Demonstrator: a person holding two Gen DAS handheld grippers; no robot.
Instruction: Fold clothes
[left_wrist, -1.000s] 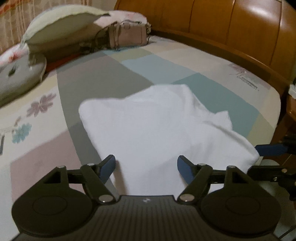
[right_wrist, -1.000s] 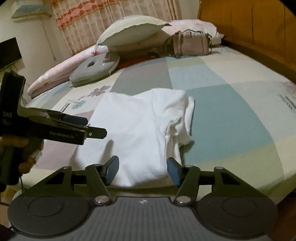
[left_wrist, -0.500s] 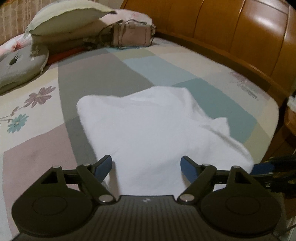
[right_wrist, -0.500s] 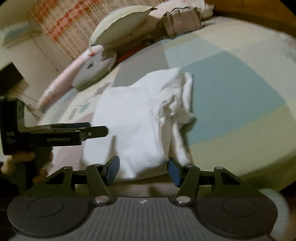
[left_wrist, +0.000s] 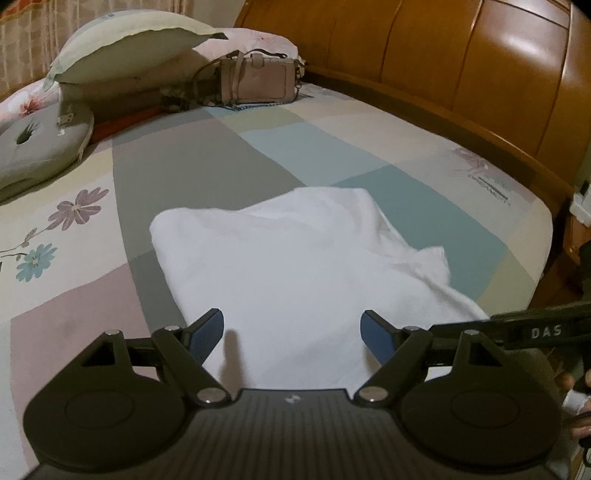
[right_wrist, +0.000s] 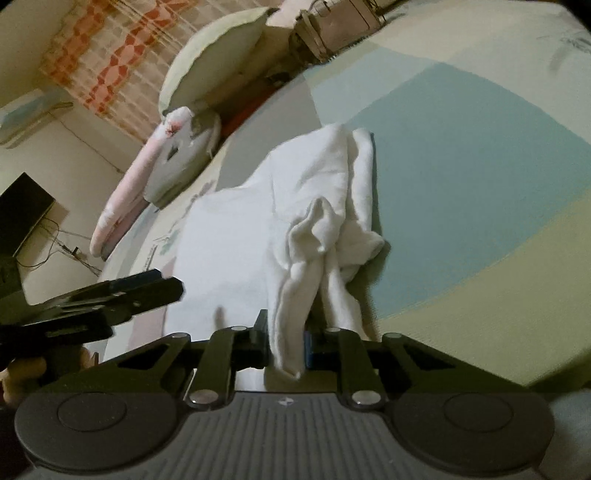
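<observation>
While pinching the near hem of white garment (right_wrist: 236, 243) at lower centre frame, right gripper (right_wrist: 286, 345) clamped, starting a fold. Left gripper (left_wrist: 291, 334) spread wide, empty, hovering above cloth on patchwork bed (left_wrist: 436, 206). Next, probably: grasp the other corner, lift together.

I read "DAS" in pale letters on the black side of my right gripper (left_wrist: 546, 331); the bedsheet (left_wrist: 484, 184) print stays illegible.

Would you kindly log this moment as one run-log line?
left tongs: open, over white shirt | right tongs: shut on shirt's near edge | shirt on bed
</observation>
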